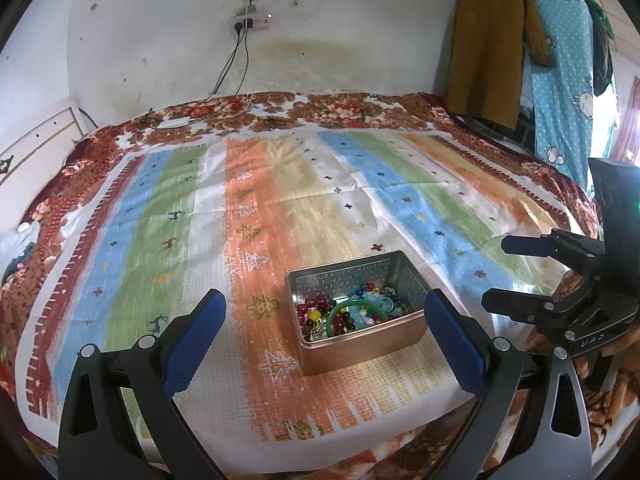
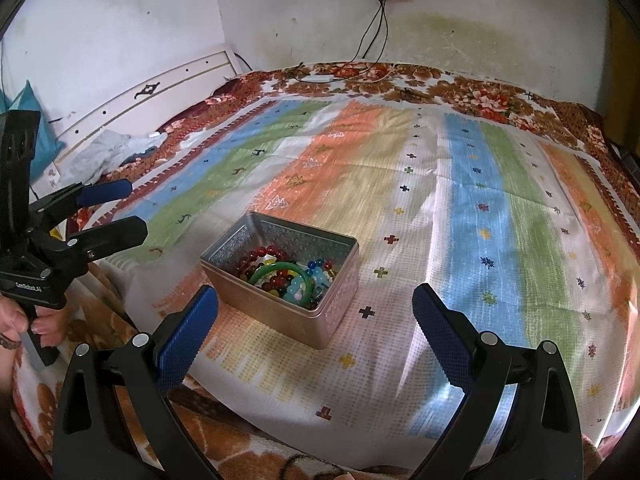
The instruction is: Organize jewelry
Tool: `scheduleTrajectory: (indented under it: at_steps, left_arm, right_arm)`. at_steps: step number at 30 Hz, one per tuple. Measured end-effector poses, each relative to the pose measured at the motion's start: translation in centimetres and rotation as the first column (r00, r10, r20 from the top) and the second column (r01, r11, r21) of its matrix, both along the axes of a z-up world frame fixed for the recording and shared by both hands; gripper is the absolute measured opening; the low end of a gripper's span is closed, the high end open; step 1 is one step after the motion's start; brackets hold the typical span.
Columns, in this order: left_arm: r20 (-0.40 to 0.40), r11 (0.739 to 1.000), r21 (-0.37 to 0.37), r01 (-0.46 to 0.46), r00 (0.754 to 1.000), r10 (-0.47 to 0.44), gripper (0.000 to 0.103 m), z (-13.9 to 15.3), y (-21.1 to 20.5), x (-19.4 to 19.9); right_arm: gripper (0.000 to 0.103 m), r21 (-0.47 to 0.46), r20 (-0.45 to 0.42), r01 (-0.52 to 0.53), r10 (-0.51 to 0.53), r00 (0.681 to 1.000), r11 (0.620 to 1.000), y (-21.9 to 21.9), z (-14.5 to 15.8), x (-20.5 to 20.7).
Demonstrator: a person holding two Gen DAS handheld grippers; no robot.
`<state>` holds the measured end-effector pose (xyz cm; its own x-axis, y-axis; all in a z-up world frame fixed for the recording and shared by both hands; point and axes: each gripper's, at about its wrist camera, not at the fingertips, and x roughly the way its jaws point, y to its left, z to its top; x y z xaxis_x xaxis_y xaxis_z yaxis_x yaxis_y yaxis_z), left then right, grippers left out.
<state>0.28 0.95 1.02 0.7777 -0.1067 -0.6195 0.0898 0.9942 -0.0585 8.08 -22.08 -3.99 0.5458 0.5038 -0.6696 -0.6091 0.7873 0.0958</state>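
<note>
Open metal tin [image 1: 362,344] sits on the striped cloth [image 1: 256,208] spread over a floral blanket [image 1: 320,106] on the bed. In the left wrist view the tin is at about 5 o'clock from centre, between the two blue-padded fingers. Inside it a jumble of jewelry: green bangle [image 1: 352,308] lying on top, dark red bead bracelet [image 1: 316,306] at the 9 o'clock side of the tin, light blue beads [image 1: 368,312] at the 3 o'clock side, all touching each other.

Left gripper [image 1: 326,312] spread wide, nothing between the pads, held above the cloth near the tin, not touching it. Right gripper [image 2: 316,308] also spread wide, holding nothing, tin just ahead of it at roughly 7 o'clock from centre in the right wrist view. Each gripper shows in the other's view at the edge: right one at 3 o'clock in the left view, fingers apart; left one at 9 o'clock in the right view, fingers apart, a hand [image 2: 24,320] gripping its handle.

Background: power strip [image 1: 250,22] on the wall at 12 o'clock with cables hanging to the bed, brown coat [image 1: 492,44] hanging at 2 o'clock, white headboard [image 2: 160,92] at 10 o'clock in the right view
</note>
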Motion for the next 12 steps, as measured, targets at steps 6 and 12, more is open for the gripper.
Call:
scheduleTrajectory:
  at_steps: [6,12]
  left_arm:
    - [-0.005,1.000,0.004,-0.011,1.000,0.011,0.097,-0.10,0.11,0.03]
    - [-0.021,1.000,0.008,-0.009,1.000,0.009,0.097,-0.23,0.01,0.20]
  right_arm:
    - [0.098,-0.001,0.000,0.001,-0.001,1.000,1.000,0.04,0.01,-0.02]
    - [0.098,-0.001,0.000,0.001,-0.001,1.000,1.000,0.05,0.01,-0.05]
